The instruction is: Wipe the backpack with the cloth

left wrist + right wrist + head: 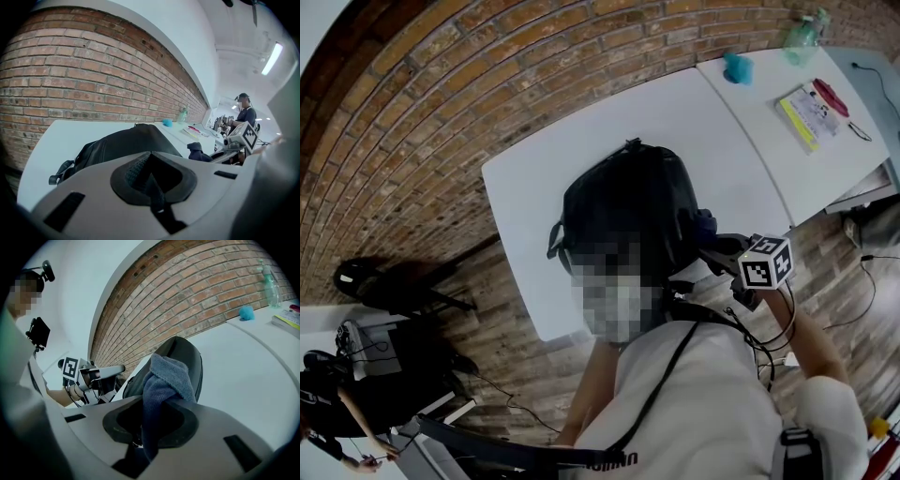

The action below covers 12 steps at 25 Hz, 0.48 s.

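Jaws on the left gripper [151,180] are pressed together with nothing between them, and it waits low at the near side of the black backpack [623,202]. The backpack lies on its side on the white table [525,187], close to the edge nearest the person. To its right, the right gripper [147,427] is clamped on a dark blue cloth [164,380] whose free end bunches up above the jaws, right against the backpack's flank — whether it is actually touching I cannot tell. Well off to the right, a booklet [811,112] and a bottle [802,37] sit apart from the work. I judge this to be the start of a wiping stroke, or the pause between two. The next move calls for pressing the cloth flat against the backpack and dragging it across, with the empty left gripper bracing the backpack so it does not slide.
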Each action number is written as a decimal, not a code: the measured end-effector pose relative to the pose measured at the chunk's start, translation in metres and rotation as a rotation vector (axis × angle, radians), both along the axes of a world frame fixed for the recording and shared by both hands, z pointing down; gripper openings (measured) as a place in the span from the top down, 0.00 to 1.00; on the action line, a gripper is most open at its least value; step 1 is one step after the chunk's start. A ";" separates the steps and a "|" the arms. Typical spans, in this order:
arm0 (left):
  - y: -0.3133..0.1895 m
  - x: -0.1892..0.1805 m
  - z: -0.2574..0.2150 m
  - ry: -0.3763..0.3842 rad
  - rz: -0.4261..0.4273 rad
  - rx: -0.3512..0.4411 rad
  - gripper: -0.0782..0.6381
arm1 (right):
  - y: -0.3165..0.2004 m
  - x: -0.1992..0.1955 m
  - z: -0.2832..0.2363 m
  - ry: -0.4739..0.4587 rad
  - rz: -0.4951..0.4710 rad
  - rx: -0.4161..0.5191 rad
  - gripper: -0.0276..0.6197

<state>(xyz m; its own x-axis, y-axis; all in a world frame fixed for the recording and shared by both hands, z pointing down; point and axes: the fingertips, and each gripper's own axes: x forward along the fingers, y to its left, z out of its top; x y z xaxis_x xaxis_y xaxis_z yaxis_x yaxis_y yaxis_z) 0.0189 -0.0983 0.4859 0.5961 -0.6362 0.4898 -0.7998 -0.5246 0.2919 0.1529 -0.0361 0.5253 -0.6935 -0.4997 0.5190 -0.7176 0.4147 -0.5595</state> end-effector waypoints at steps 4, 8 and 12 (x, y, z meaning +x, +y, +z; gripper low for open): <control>0.001 0.001 0.001 0.001 0.002 0.000 0.89 | 0.008 -0.002 0.000 -0.003 -0.009 -0.003 0.85; 0.002 0.002 0.002 0.001 0.001 -0.001 0.89 | 0.016 -0.002 0.001 -0.013 -0.019 -0.011 0.85; 0.003 0.003 0.002 0.005 0.003 -0.003 0.89 | 0.019 -0.004 0.001 -0.009 -0.032 -0.017 0.85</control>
<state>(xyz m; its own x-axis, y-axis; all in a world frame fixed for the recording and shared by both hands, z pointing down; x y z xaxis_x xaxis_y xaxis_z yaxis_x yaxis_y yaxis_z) 0.0214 -0.0955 0.4879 0.6006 -0.6327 0.4888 -0.7965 -0.5265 0.2972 0.1492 -0.0173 0.5261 -0.7134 -0.4687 0.5210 -0.6993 0.4276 -0.5729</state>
